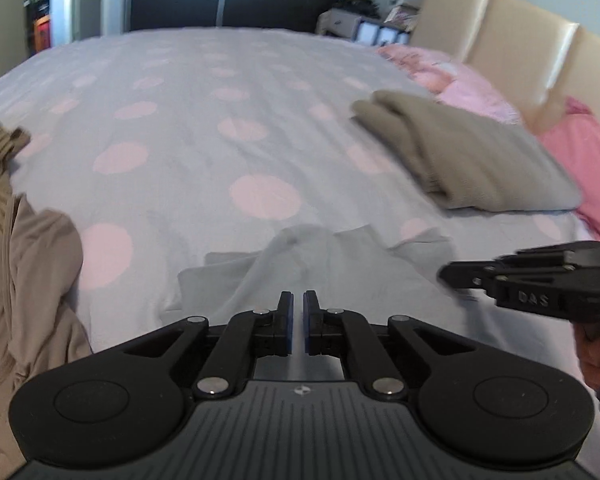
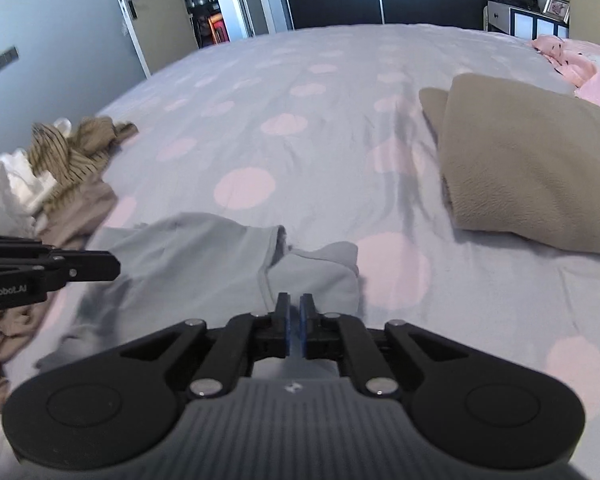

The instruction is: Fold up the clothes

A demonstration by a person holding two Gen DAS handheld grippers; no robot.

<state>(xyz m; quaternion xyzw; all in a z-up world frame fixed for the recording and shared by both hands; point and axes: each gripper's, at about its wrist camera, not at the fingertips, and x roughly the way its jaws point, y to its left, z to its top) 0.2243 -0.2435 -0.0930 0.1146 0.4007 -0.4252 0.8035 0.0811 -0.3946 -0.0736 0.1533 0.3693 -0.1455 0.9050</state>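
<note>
I have both grippers low over the bed (image 1: 220, 80), each with its jaws drawn narrow, only a thin gap between the blue pads. In the left gripper (image 1: 297, 300) view the pale grey garment (image 1: 300, 264) rises in a ridge straight toward the pads, which I read as cloth pinched and lifted there, though the contact itself sits too close under the fingers to be sure. The right gripper (image 2: 295, 303) also has grey fabric bunched directly ahead of its tips; whether it grips cloth or merely hovers on it I cannot tell.

The garment lies just ahead of and beneath both grippers, between them. It is thin, light grey and nearly the colour of the sheet, partly rumpled, with a seamed edge and a short sleeve or flap turned over ahead of the right gripper. Holding two points side by side like this suits carrying an edge across for a fold.

Well ahead and to the right of the right gripper rests a neatly folded tan piece (image 2: 532, 176). Off to the left of the left gripper sits a loose heap of beige and striped clothes (image 2: 68, 168), apparently waiting
</note>
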